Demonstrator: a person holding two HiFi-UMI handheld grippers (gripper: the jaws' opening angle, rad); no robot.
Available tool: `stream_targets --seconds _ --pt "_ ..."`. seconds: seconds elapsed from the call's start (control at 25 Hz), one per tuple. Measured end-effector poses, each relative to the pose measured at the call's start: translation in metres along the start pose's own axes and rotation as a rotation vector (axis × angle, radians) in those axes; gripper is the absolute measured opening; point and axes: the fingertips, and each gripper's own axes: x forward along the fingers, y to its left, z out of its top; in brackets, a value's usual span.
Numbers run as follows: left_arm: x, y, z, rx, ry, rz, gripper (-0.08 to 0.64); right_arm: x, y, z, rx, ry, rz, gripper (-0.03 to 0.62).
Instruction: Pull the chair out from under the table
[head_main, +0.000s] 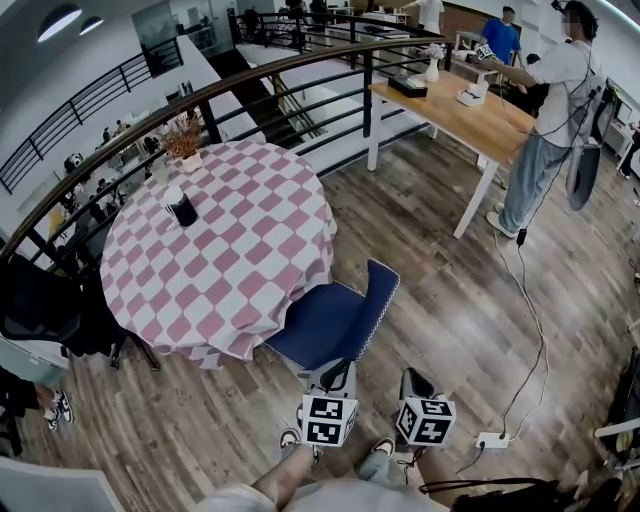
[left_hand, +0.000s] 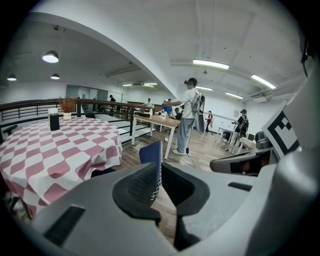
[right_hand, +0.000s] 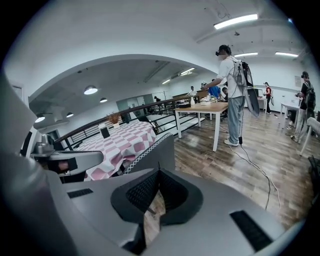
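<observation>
Subject of the task: a blue padded chair with white stitched edging (head_main: 330, 320). It stands on the wooden plank floor (head_main: 450, 330) at the near right edge of the round worktop draped in a pink-and-white checked cloth (head_main: 210, 250). The front of its seat is tucked beneath the cloth hem and its backrest (head_main: 385, 290) is turned toward the person. The left gripper (head_main: 340, 372) hovers just beside the near lower corner of the backrest. Its fingers are all but together, with at most a slit through which the stitched edge shows, and I judge that nothing is gripped. The right gripper (head_main: 415, 382) hangs beside it, near the chair but apart from it, fingers closed on nothing. Assessment: the step in hand is the approach, and no pull has begun. To do it well, both pairs of fingers should be spread wide before they reach the chair. They should then be set over the top of the backrest, one toward each side, and closed firmly on the padding rather than on the stitching alone. The pull should run straight back toward the person, level and steady, so the chair slides without tipping. Hazards noted: the cloth hem may catch on the seat and drag the black cup (head_main: 182, 208) and the small vase of dried stems (head_main: 185, 140). The person's own shoes (head_main: 378, 455) stand in the chair's path and need to step back first.
</observation>
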Motion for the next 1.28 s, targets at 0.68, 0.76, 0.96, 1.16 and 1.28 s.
stream_targets --seconds 0.68,0.76,0.96,1.16,1.28 --pt "0.08 -0.006 -0.045 0.051 0.199 -0.084 0.236 0.047 -0.049 -0.018 0.05 0.073 -0.045 0.015" --pt "0.089 -0.01 -0.048 0.081 0.227 -0.093 0.249 0.052 -0.054 -0.023 0.062 0.084 -0.053 0.015" --pt "0.106 -0.008 -0.053 0.134 0.286 -0.086 0.25 0.064 -0.063 -0.035 0.088 0.11 -0.065 0.015" --pt "0.117 0.004 -0.058 0.136 0.323 -0.062 0.249 0.074 -0.068 -0.044 0.106 0.123 -0.075 0.015" --pt "0.121 0.01 -0.06 0.086 0.342 -0.06 0.245 0.076 -0.069 -0.047 0.12 0.125 -0.079 0.015"
